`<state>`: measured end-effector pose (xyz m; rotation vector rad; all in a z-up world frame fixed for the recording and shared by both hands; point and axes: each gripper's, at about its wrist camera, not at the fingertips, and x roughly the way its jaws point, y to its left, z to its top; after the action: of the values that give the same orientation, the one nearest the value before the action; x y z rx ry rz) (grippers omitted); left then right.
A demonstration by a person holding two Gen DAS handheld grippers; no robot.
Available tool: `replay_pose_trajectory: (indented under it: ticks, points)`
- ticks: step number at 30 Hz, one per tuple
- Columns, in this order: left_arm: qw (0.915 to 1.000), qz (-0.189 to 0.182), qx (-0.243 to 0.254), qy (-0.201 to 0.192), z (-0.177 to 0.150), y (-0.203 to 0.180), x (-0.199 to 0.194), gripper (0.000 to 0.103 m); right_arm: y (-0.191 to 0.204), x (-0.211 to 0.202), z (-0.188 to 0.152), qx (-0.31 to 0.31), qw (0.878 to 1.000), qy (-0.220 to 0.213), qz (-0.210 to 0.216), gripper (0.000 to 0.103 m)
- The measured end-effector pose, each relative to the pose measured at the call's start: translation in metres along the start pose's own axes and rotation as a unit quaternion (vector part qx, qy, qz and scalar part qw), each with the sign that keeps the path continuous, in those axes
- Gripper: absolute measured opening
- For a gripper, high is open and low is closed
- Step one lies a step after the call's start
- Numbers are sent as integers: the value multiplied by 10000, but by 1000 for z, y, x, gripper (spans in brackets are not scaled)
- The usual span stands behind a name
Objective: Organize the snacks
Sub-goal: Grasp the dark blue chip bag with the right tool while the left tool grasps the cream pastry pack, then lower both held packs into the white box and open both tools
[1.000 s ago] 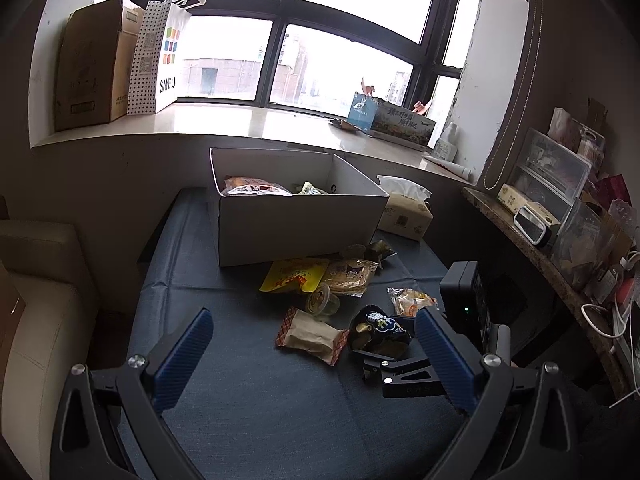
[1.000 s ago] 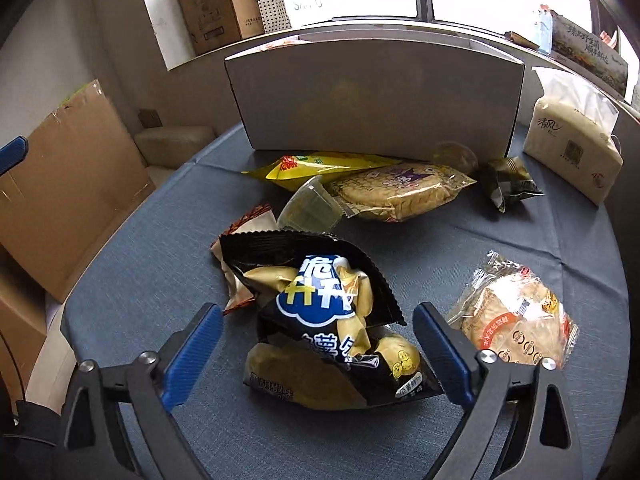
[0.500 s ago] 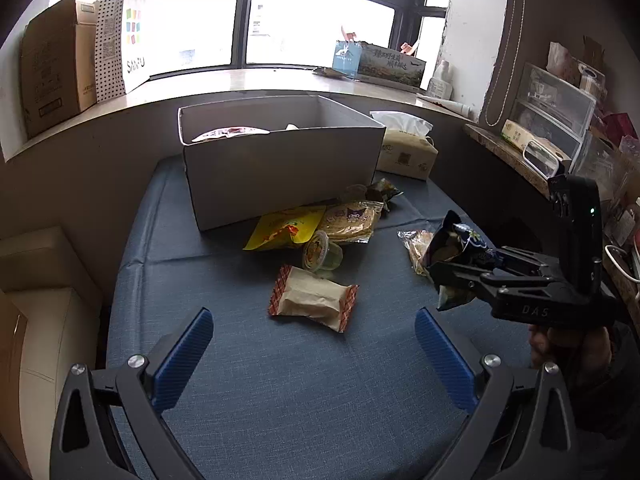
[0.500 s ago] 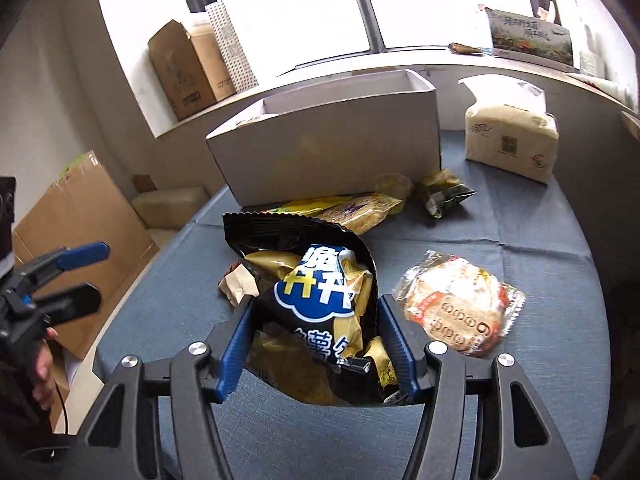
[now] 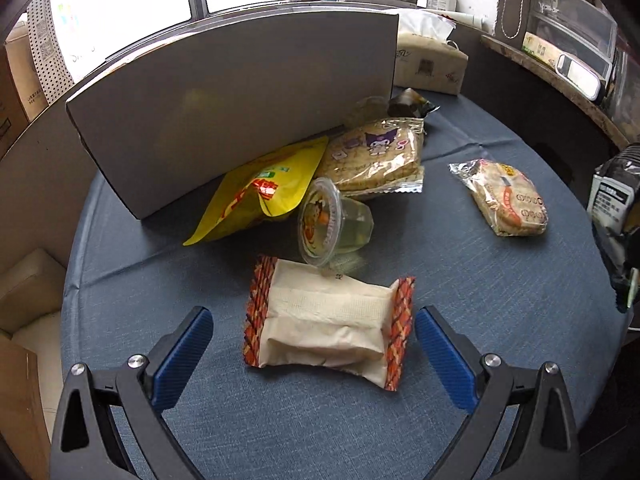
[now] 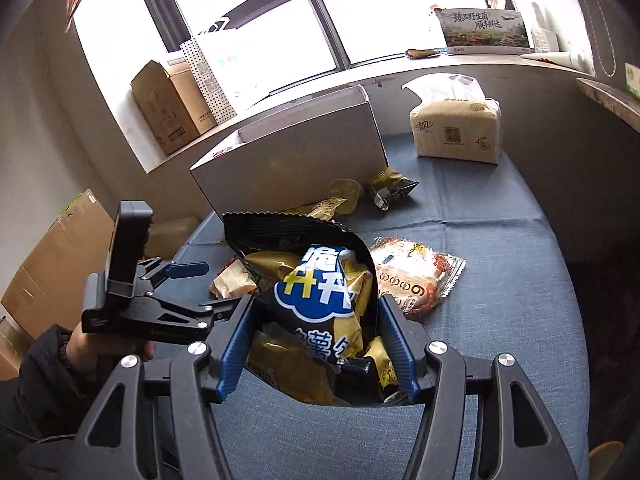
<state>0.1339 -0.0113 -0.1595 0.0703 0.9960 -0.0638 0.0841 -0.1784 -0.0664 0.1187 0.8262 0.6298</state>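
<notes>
My right gripper (image 6: 318, 344) is shut on a black and yellow chip bag (image 6: 316, 300) and holds it above the blue table; the bag's edge also shows in the left wrist view (image 5: 614, 200). My left gripper (image 5: 314, 352) is open, low over the table, its fingers either side of a beige bread packet with red checked ends (image 5: 326, 322). The left gripper also shows in the right wrist view (image 6: 188, 276). Behind the packet lie a jelly cup (image 5: 332, 220), a yellow pouch (image 5: 260, 188), a Kuromi biscuit pack (image 5: 374, 156) and a round cracker pack (image 5: 508, 198). The white box (image 5: 236, 104) stands at the back.
A tissue pack (image 6: 458, 128) sits at the table's back right. A small dark snack bag (image 6: 390, 186) and a second cup (image 6: 344, 192) lie by the box corner. Cardboard boxes (image 6: 166, 106) stand on the window sill and the floor at left. A cluttered shelf (image 5: 568, 56) runs along the right.
My left gripper has dropped low and forward until its fingers flank the bread packet. My right gripper has lifted the chip bag higher.
</notes>
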Motion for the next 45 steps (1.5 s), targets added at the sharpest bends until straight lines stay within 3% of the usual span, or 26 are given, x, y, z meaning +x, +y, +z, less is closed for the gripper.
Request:
replay_pose_trajectory:
  ticks: [7,8,10,13,15,22,27,32,38,42,44,45]
  points:
    - [9997,-167,-150,-102,-6,7,8,103,-6,1,-3,98,9999,19,1,65]
    - [9996,-158,-166,-161,-8,9,6,99,-6,1,-4,101,9999,41,-16,65]
    - [9990,-115,-298,-301,-12,17,-3,73,-5,2,-4,92,9999,69,-28,65]
    - [9941,-593,-796,-436,-15,36,-17,63,-3,2,-5,51,10000,72,-22,65]
    - [9925,-510,-987,-520,-19,43,-28,63,-2,1,-5,35,10000,65,-32,65]
    - [9807,-657,-1242,-1361,-22,61,-94,62,5,2,9,5,9999,-15,130,65]
    - [9656,-762,-1373,-2072,27,78,-131,62,16,11,55,-67,9993,-245,269,65]
    - [9612,-610,-1159,-2429,91,90,-143,62,34,26,128,-376,9969,-649,216,65]
    - [9664,-371,-1007,-2337,164,107,-119,62,38,73,205,-419,9967,-690,-5,65]
    - [9681,-260,-1085,-2242,192,114,-93,63,29,111,242,-271,9980,-502,-259,66]
    - [9699,-244,-1191,-2112,200,121,-81,72,24,126,254,-239,9983,-347,-395,68]
    - [9705,-287,-1257,-2039,203,126,-75,88,21,132,259,-203,9982,-273,-493,78]
